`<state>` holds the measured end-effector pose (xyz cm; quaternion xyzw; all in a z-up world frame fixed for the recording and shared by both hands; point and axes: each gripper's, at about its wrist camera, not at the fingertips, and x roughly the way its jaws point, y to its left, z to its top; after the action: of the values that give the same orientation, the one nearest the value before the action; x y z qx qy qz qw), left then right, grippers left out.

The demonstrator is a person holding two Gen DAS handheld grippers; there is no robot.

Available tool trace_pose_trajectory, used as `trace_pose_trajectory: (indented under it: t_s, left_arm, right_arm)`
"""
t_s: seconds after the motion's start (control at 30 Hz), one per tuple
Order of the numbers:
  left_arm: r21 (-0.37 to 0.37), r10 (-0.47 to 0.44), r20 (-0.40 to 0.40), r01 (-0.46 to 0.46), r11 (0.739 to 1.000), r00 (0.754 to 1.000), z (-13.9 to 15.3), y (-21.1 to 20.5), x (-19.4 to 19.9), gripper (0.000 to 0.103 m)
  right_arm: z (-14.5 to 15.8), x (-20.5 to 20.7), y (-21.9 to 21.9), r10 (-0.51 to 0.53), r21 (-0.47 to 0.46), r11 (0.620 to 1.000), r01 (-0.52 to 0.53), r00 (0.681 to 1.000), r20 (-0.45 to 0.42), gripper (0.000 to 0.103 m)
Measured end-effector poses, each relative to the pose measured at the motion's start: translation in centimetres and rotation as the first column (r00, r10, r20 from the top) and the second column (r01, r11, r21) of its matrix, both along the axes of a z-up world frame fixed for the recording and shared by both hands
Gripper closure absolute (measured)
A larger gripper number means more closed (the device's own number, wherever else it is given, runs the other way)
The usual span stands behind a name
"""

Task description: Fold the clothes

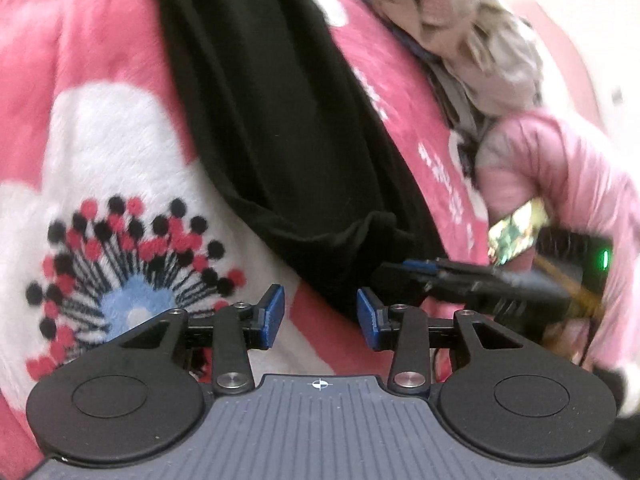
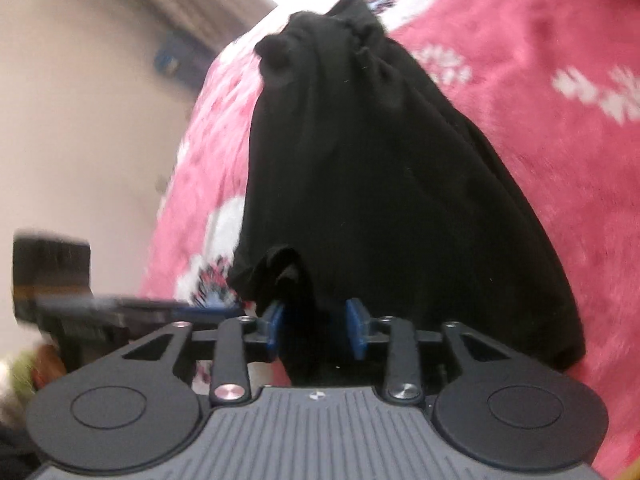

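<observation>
Reaching over a pink fleece blanket (image 1: 120, 60), the left claw (image 1: 320, 316) sits at the bottom centre of its view with its blue pads apart and nothing between them — released, just short of the hem of the black garment (image 1: 280, 140). That garment runs as a long dark band from the top of the frame down to a bunched fold just above the pads. To the lower right, blurred, the right claw (image 1: 404, 272) comes in sideways against the same hem, a person's pink sleeve (image 1: 560, 168) behind it.

In the right wrist view, the right claw (image 2: 316, 328) straddles a puckered edge of the black garment (image 2: 380, 160); cloth lies between the blue pads, but a gap shows on the right side, so whether they pinch it I cannot tell. My guess is that both claws gather at this near hem so it can be lifted and carried over for a fold. The left claw (image 2: 224, 310) shows as a blur at the lower left.

Farther off, the garment tapers to a gathered end near the top. In the left view's upper right, a heap of beige clothes (image 1: 472, 40) lies apart — likely waiting.
</observation>
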<state>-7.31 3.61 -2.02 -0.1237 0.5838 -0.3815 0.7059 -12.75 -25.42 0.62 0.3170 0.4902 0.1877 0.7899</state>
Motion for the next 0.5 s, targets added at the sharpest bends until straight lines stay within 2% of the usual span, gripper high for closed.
trace_pose_trajectory:
  t_s: [0.13, 0.2, 0.37, 0.43, 0.5]
  left_arm:
    - [0.035, -0.074, 0.101, 0.071, 0.997, 0.992, 0.8, -1.1, -1.4, 0.064]
    - [0.059, -0.104, 0.174, 0.095, 0.994, 0.979, 1.4, -1.7, -2.3, 0.064]
    - [0.12, -0.21, 0.341, 0.179, 0.976, 0.916, 2.8, -3.7, -4.7, 0.064]
    - [0.15, -0.251, 0.4, 0.207, 0.967, 0.882, 3.3, -4.6, -5.6, 0.064]
    - [0.177, -0.277, 0.428, 0.221, 0.959, 0.86, 3.2, -5.3, -6.2, 0.064]
  right_arm:
    - [-0.3, 0.0, -0.9, -0.047, 0.051, 0.998, 0.048, 0.999, -0.014, 0.064]
    - [-0.6, 0.0, -1.3, -0.068, 0.093, 0.993, 0.071, 0.997, -0.029, 0.068]
    - [-1.5, -0.1, -2.2, -0.124, 0.196, 0.971, 0.137, 0.989, -0.079, 0.089]
    - [-1.7, -0.2, -2.3, -0.131, 0.207, 0.967, 0.146, 0.988, -0.087, 0.091]
    - [-1.8, -0.2, -2.4, -0.14, 0.227, 0.961, 0.158, 0.986, -0.095, 0.095]
